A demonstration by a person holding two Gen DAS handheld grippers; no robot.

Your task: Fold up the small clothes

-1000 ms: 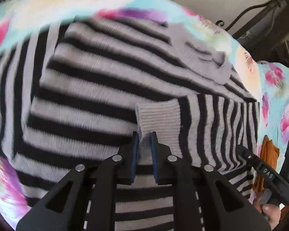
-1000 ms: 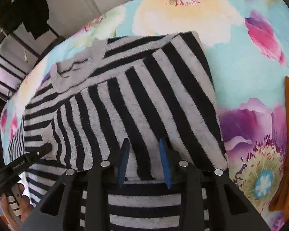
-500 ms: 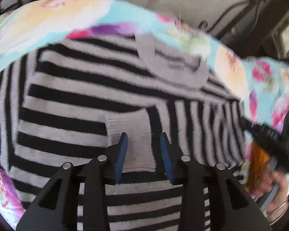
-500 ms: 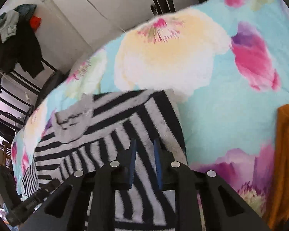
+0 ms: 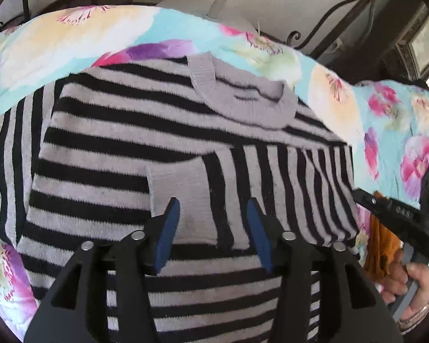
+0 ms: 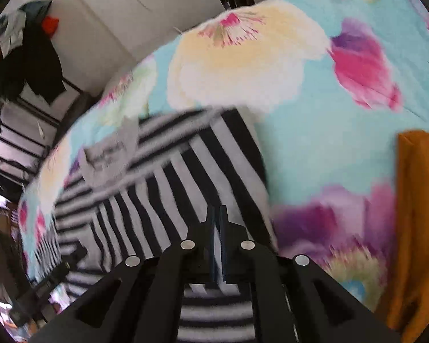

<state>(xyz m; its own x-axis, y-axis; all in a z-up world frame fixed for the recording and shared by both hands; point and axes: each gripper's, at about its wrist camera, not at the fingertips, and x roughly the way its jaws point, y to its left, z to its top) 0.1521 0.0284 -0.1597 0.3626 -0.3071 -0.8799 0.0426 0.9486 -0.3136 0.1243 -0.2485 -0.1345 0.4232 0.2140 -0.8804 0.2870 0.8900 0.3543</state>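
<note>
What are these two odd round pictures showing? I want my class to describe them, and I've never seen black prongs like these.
No machine here: a person holds a two-fingered grasping tool in each hand, each with a wide-angle camera looking along its fingers. One picture comes from the left tool, the other from the right tool. On a flowered bedspread lies a grey-and-black striped sweater, one sleeve folded across its front. The left tool's jaws have just been opening and stand apart above the sleeve's grey cuff, holding nothing. The right tool's jaws have just closed; whether they pinch any cloth is unclear. An orange garment lies beside.
</note>
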